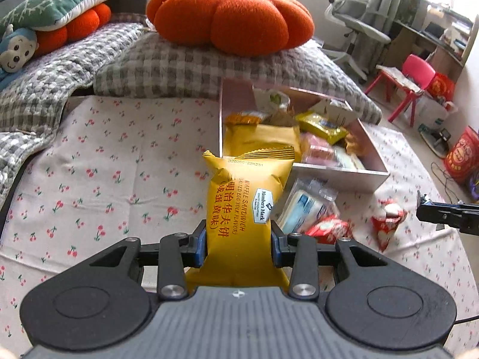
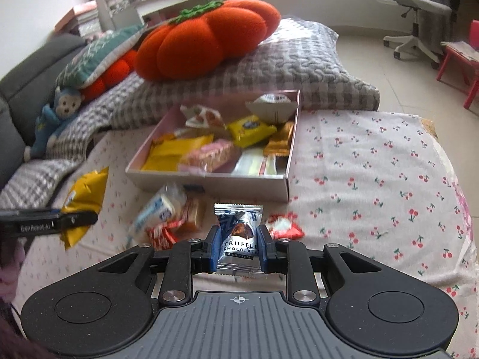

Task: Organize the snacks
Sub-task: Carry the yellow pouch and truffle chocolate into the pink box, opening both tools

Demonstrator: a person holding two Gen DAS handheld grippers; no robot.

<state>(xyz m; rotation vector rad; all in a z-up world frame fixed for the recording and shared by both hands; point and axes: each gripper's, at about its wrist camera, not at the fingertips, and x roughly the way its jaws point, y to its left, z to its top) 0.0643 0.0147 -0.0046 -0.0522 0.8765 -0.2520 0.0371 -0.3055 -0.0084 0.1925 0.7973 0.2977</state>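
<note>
My left gripper [image 1: 238, 245] is shut on a yellow waffle sandwich packet [image 1: 242, 209] and holds it above the cherry-print cloth, short of the pink box [image 1: 338, 173]. The packet also shows in the right wrist view [image 2: 83, 206]. My right gripper [image 2: 238, 246] is shut on a silver truffle chocolate packet [image 2: 238, 236], in front of the box [image 2: 209, 184]. The box holds several snacks. Loose on the cloth lie a blue-white packet [image 2: 157, 209], red-white sweets [image 2: 283, 226] and a brown snack [image 2: 193, 212].
A grey checked pillow [image 1: 185, 68] with an orange pumpkin cushion [image 1: 233, 18] lies behind the box. A blue monkey toy [image 2: 51, 119] sits on the left. An office chair [image 2: 413, 9] and a red stool [image 1: 407, 83] stand on the floor to the right.
</note>
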